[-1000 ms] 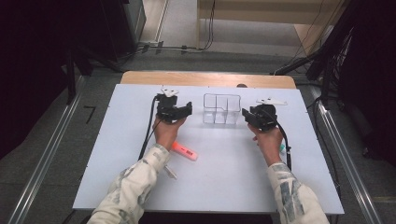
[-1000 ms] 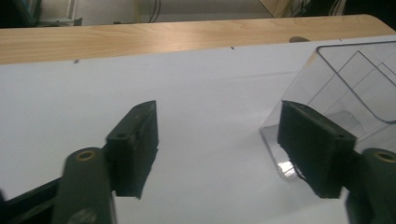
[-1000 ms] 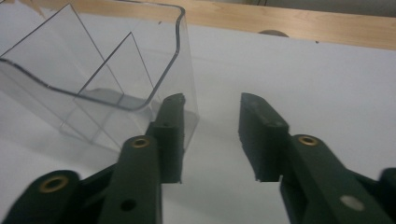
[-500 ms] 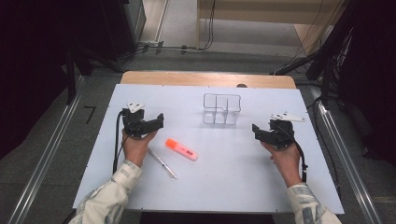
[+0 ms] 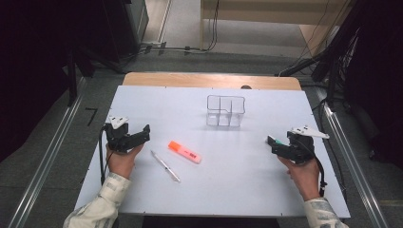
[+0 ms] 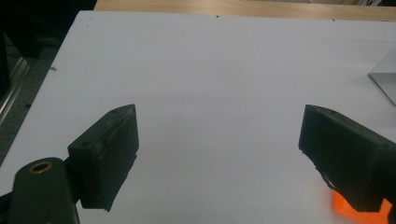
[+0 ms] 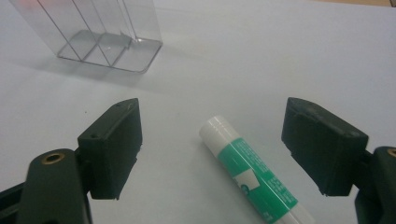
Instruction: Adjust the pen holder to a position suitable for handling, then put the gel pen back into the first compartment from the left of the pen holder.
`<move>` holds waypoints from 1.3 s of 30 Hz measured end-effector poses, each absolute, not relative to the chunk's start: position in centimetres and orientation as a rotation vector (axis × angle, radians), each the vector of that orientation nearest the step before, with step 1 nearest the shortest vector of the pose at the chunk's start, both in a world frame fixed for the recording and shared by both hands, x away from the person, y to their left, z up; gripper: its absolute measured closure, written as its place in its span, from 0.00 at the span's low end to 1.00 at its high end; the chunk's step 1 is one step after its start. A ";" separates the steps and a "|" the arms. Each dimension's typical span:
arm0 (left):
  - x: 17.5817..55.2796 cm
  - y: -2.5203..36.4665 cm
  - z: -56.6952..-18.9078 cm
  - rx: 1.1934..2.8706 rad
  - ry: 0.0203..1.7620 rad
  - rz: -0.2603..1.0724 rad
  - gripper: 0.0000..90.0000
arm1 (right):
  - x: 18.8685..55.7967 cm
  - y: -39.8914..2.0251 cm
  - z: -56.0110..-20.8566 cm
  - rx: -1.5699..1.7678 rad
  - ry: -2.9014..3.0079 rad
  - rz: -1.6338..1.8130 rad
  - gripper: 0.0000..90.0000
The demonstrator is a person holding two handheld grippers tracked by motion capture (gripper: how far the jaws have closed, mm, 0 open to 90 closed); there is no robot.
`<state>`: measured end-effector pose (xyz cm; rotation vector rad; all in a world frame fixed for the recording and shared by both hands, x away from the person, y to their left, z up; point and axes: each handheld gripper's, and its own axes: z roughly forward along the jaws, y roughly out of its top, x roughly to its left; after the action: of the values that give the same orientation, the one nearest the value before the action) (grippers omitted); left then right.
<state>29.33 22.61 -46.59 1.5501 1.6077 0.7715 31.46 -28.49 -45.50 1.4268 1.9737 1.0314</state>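
Note:
My left gripper (image 5: 144, 133) hovers over the left part of the white table (image 5: 237, 190). Its jaws have just been opening and stand open with nothing between them (image 6: 219, 135). An orange highlighter (image 5: 184, 152) and a thin pen (image 5: 165, 166) lie to its right; the highlighter's end (image 6: 341, 207) peeks from behind one jaw. At the table's right, my right gripper (image 5: 272, 143) is open, its jaws having just been widening. A green-and-white glue stick (image 7: 252, 175) lies flat on the table between its jaws (image 7: 212, 109), untouched by the pads. A clear divided organizer (image 5: 225, 110) stands empty at the back.
The organizer (image 7: 93, 32) stands beyond my right gripper's left jaw, and its corner (image 6: 385, 79) shows in the left gripper view. A wooden surface (image 5: 209, 80) borders the white table's far edge. Metal rails run along the floor on both sides.
Both hands have drawn apart from the organizer, the left toward the table's left side and the right toward its right side, both nearer the front. Highlighter and pen have stayed put.

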 end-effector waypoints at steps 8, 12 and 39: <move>28.7 23.5 -47.1 1.539 1.650 0.766 0.14 | 31.1 -29.1 -45.6 1.431 1.969 1.021 0.21; 29.0 23.7 -47.3 1.537 1.663 0.781 0.13 | 31.1 -29.4 -45.6 1.435 1.964 1.021 0.20; 28.9 25.9 -48.3 1.534 1.730 0.787 0.12 | 31.1 -23.2 -45.5 1.291 2.070 1.106 0.20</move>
<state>28.94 25.86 -48.29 1.5336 1.7302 0.7875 31.08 -23.22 -45.47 1.2913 2.0702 1.1059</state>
